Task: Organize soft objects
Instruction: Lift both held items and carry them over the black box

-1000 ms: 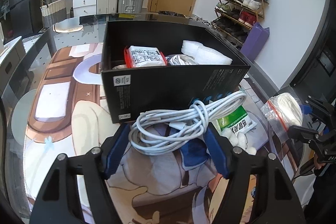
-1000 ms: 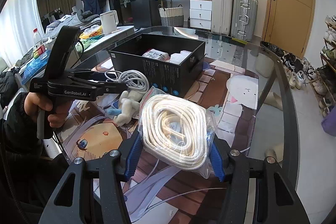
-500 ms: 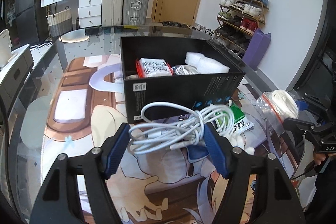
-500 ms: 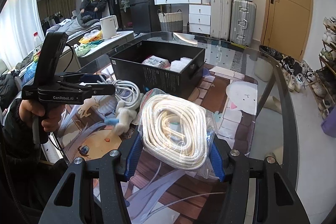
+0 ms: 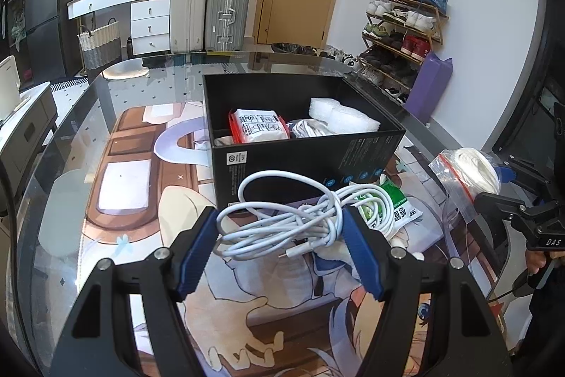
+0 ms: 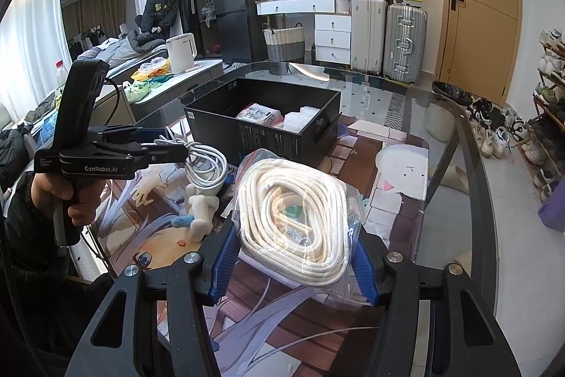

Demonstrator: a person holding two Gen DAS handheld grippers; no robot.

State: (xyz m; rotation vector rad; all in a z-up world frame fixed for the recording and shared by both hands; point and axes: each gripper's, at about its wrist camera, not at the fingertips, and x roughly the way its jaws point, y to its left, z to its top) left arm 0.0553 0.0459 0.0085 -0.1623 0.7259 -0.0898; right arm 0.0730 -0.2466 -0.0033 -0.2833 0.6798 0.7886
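My left gripper (image 5: 279, 232) is shut on a coiled white cable (image 5: 303, 218) and holds it above the table, just in front of the open black box (image 5: 303, 158). The box holds a red-edged wipes pack (image 5: 257, 126), white foam (image 5: 342, 115) and a grey cloth. My right gripper (image 6: 289, 249) is shut on a clear bag of white rope (image 6: 296, 214), held above the mat to the right of the box (image 6: 268, 126). The left gripper with its cable (image 6: 208, 165) also shows in the right wrist view.
A green-labelled cotton pack (image 5: 395, 207) and a small plush toy (image 6: 201, 207) lie on the printed mat (image 5: 134, 179) in front of the box. The glass table edge (image 6: 473, 165) curves right. Suitcases, drawers and a shoe rack stand beyond.
My left gripper has lifted the white cable higher and drawn back a little from the box. The right gripper still holds the rope bag at about the same place.
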